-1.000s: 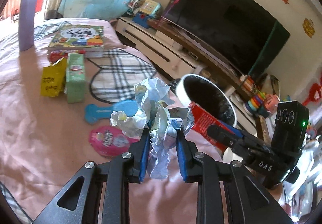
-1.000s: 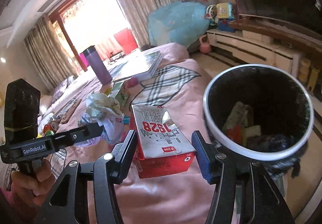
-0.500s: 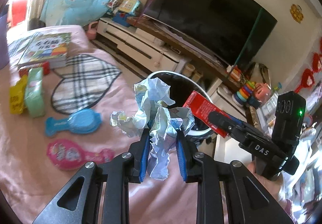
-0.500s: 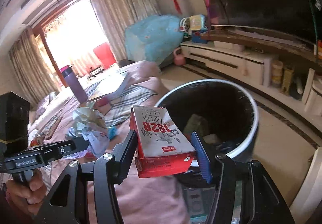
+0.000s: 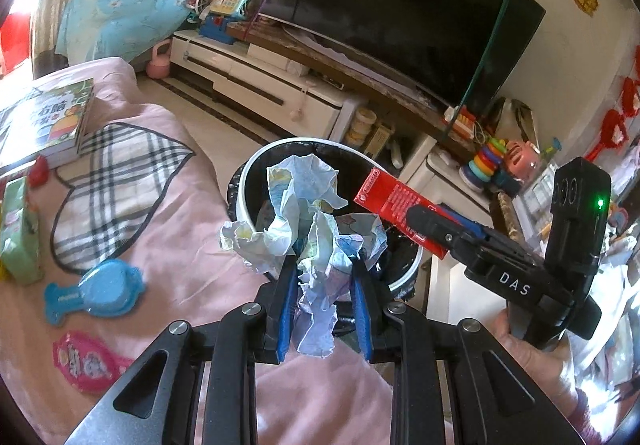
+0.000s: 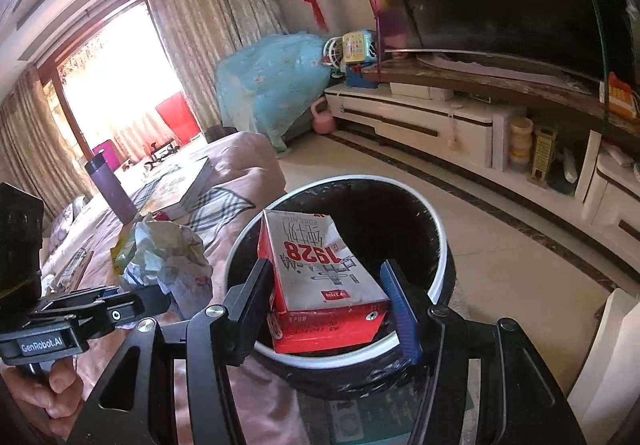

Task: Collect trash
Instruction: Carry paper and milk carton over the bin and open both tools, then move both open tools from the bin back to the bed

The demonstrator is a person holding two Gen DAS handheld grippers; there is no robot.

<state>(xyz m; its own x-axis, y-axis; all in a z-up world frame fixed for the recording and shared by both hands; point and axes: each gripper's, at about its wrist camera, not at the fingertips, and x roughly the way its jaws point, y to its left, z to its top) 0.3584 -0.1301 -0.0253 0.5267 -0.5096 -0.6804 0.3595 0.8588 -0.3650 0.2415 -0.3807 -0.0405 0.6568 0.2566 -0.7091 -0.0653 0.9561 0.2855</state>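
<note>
Two pieces of trash were in hand, both carried to the bin so they could drop straight in.

From the left wrist view, the left gripper was clamped narrowly on a wad of crumpled paper, held at the near rim of the bin, which stood just off the edge of the pink blanket. Toys and a book lay behind on that blanket.

From the right wrist view, the right gripper was closed about halfway on a red and white carton, both pads pressing its sides, hanging over the bin's dark mouth. Releasing there would likely land it inside.
</note>
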